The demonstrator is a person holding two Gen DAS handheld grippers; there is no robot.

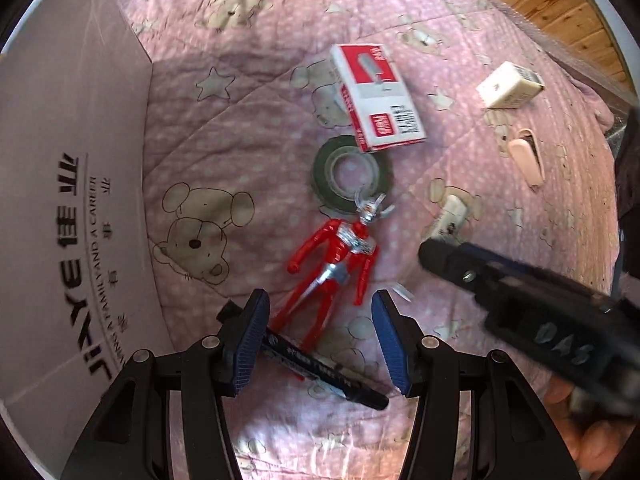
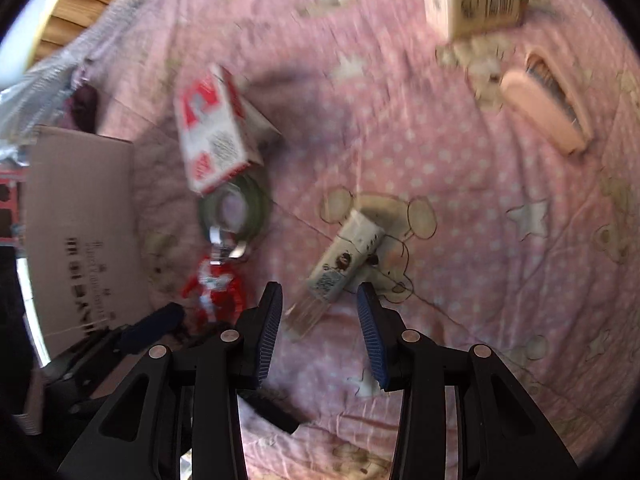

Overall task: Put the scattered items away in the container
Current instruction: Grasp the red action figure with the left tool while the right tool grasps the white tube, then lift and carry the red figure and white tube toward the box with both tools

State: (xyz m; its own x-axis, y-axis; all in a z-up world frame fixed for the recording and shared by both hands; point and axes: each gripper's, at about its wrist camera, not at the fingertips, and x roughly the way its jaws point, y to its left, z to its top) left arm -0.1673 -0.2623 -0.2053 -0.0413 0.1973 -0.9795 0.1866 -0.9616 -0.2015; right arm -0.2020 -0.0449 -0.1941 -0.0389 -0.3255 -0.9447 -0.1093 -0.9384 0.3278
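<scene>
The red and silver plastic hero figure [image 1: 334,264] lies on the pink bear-print quilt [image 1: 256,128], legs reaching between the spread fingers of the left gripper [image 1: 320,344] (a black marker pen [image 1: 320,368] crosses beneath). The brown cardboard box [image 1: 68,208] stands left. The right gripper [image 2: 320,334], also spread, hovers just short of a cream tube-shaped package [image 2: 344,264].

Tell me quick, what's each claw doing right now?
Left gripper: open, holding nothing, above the red toy figure.
Right gripper: open, holding nothing, near the small white tube.
</scene>
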